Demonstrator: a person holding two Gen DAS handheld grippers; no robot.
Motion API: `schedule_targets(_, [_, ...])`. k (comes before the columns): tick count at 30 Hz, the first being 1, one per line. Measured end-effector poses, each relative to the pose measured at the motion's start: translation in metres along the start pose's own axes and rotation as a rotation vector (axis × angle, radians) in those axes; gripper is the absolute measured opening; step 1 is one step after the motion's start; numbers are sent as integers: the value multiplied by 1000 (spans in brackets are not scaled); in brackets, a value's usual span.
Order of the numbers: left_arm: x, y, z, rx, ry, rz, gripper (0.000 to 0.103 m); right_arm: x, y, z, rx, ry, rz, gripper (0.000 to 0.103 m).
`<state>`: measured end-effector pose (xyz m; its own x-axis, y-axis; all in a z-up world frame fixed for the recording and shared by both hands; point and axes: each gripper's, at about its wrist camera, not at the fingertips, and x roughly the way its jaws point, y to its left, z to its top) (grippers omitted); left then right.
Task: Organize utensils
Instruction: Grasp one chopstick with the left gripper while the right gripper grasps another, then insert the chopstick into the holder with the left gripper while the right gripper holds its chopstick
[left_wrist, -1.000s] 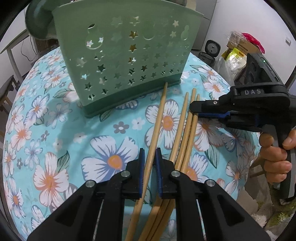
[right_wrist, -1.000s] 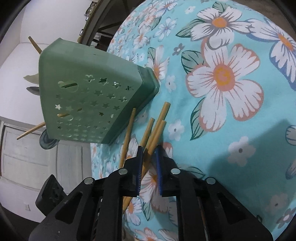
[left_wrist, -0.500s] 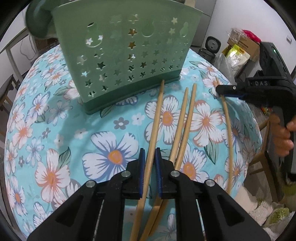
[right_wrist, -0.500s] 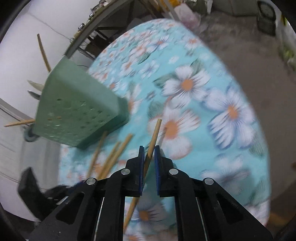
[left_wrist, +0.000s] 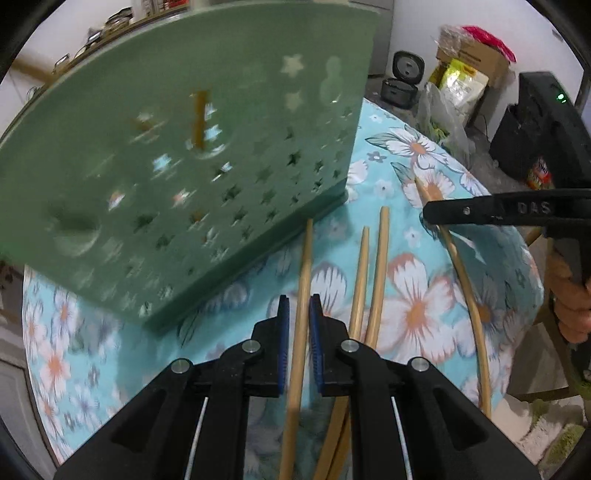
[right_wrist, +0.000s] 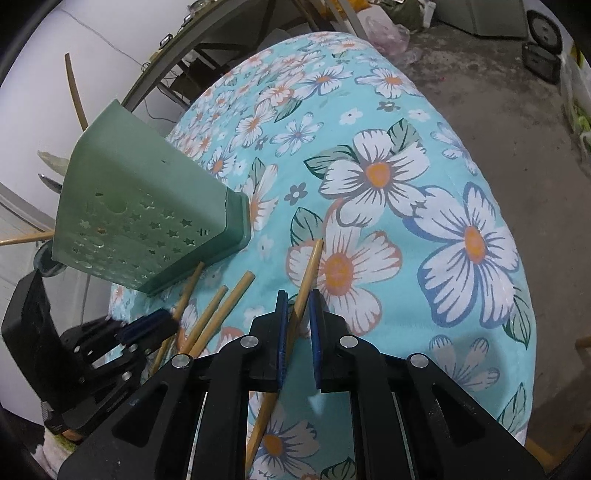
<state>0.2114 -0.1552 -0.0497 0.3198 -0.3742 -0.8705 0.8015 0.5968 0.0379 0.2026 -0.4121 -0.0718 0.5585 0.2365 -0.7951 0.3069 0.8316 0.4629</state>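
Note:
A green star-punched utensil holder (left_wrist: 184, 166) stands on the flowered tablecloth, close and blurred in the left wrist view. My left gripper (left_wrist: 298, 317) is shut on a wooden chopstick (left_wrist: 304, 266) whose tip points at the holder's base. Two loose chopsticks (left_wrist: 371, 280) lie just to its right. Further right, my right gripper (left_wrist: 428, 214) holds another chopstick (left_wrist: 465, 291) slanting down over the cloth. In the right wrist view, the right gripper (right_wrist: 297, 314) is shut on that chopstick (right_wrist: 310, 266), right of the holder (right_wrist: 140, 206). The left gripper (right_wrist: 147, 328) shows at lower left.
The round table's flowered cloth (right_wrist: 461, 166) drops off at its right edge to a bare floor. Chopsticks (right_wrist: 75, 92) and other utensils stick out of the holder's top. Boxes and bags (left_wrist: 465, 74) stand on the floor beyond the table. A hand (left_wrist: 569, 302) grips the right tool's handle.
My left gripper has carried its chopstick closer to the holder, which now fills the view. My right gripper has drawn one chopstick out of the group to the right and raised it.

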Motion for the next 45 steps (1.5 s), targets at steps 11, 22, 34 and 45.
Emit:
schedule_targets(11, [21,-6,20,-40,-11,41,10,2,-20,5,62,14,83,8])
schedule_targets(22, [-23,-6,14,-51,-74,43,7,-37,-14,0,44,-44,160,4])
schedule_targets(34, [-148,17,-3,-158,-300,-30,6,-93,23,-10,-80,-171,200,4])
schedule_targets(45, [-295,58,22,-278,-744,-16,5,-99,26,-8,-67,-180,228,4])
